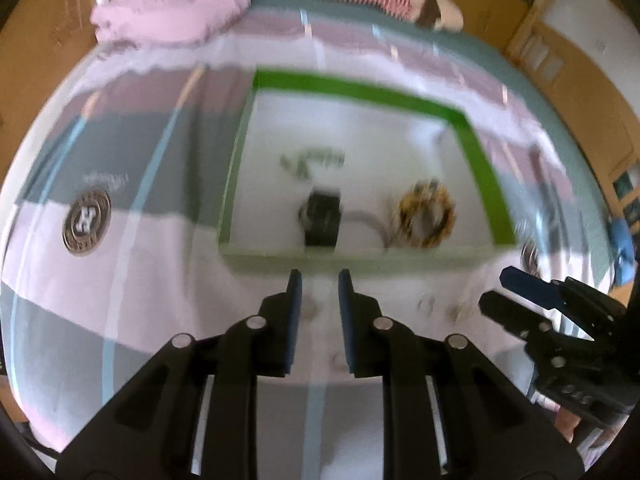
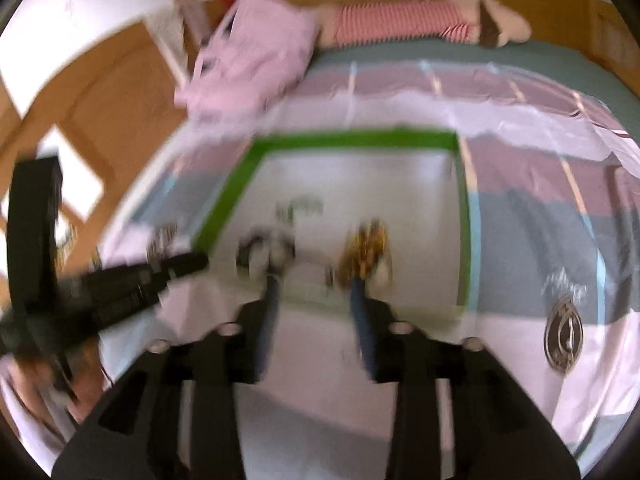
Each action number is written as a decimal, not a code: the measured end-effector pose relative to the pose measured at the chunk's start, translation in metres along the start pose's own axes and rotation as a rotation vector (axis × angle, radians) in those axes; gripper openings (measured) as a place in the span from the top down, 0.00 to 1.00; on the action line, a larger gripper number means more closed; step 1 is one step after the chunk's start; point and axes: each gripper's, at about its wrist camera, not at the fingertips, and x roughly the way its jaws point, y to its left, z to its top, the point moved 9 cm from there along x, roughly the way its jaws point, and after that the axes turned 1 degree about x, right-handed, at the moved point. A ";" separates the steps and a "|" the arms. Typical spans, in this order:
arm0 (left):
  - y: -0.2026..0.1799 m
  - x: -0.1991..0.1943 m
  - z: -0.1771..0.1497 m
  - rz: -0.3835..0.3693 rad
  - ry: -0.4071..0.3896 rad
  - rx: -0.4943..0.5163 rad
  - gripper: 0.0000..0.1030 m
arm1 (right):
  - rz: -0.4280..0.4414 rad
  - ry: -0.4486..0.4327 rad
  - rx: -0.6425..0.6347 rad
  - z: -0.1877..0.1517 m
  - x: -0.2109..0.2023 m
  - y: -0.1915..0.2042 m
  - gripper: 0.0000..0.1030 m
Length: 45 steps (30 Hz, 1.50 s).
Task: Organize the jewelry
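Jewelry tray [image 1: 476, 168] on bed: we keep left gripper [image 1: 320, 280] narrowly apart, right gripper [image 2: 316, 284] apart, both empty (frames blurred); descend slowly over gold bracelet [image 1: 426, 216].

You are looking at very little readable text here. In the left wrist view, a round dark-and-silver emblem [image 1: 87, 221] printed on the striped pink, grey and white bedspread [image 1: 132, 280] is showing a single large letter "H" at its centre; the lettering around its ring is blurring out. A faint script line [image 1: 105, 179] just above it is staying illegible. In the right wrist view, the same emblem [image 2: 564, 334] is too blurred to read.
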 end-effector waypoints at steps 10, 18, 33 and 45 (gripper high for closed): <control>-0.003 0.080 -0.030 0.082 0.186 0.033 0.68 | -0.200 0.272 0.100 -0.056 0.060 -0.053 0.55; -0.008 0.085 -0.030 0.102 0.172 0.046 0.65 | -0.241 0.289 0.082 -0.062 0.067 -0.053 0.55; -0.002 0.085 -0.027 0.152 0.165 0.044 0.78 | -0.252 0.291 0.040 -0.073 0.066 -0.048 0.69; -0.024 0.007 -0.001 0.053 -0.024 0.063 0.80 | -0.091 0.134 0.040 -0.044 0.015 -0.014 0.80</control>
